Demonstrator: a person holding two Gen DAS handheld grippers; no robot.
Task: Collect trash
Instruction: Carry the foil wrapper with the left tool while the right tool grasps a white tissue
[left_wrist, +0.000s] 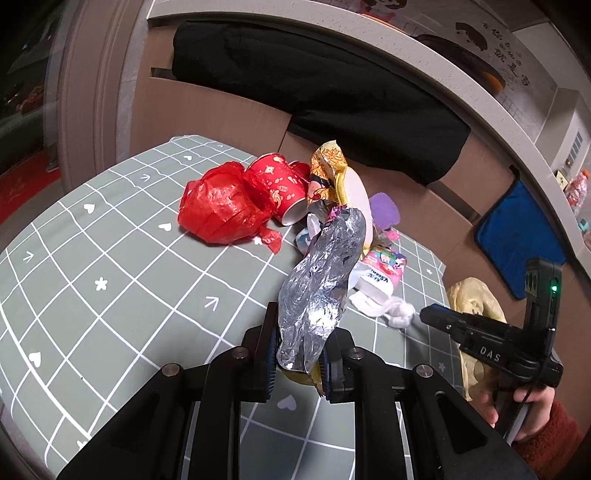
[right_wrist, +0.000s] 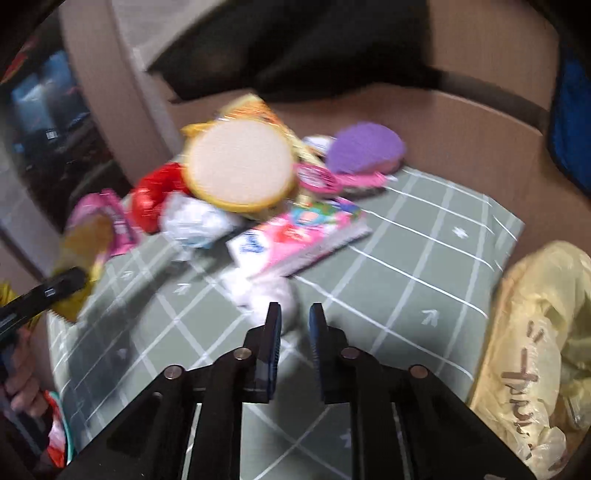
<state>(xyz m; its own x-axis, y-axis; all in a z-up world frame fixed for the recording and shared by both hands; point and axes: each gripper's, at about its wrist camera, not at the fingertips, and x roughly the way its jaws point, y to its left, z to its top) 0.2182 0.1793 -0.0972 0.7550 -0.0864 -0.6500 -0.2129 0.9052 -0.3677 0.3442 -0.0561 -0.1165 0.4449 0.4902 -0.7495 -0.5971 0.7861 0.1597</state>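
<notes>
Your left claw (left_wrist: 297, 360) grips silver foil wrapper (left_wrist: 321, 280), raised above surface (left_wrist: 110, 280). Your right claw (right_wrist: 294, 325) parted, empty, beside white wad (right_wrist: 275, 291). Trash pile behind wrapper.

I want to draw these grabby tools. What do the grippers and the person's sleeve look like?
Both grippers, left gripper and right gripper, are black angular frames with silver round bolts and blue ribbed pads. The right one carries white "DAS" lettering, a green light and a thin cable. The sleeve is fuzzy rust-red.
</notes>
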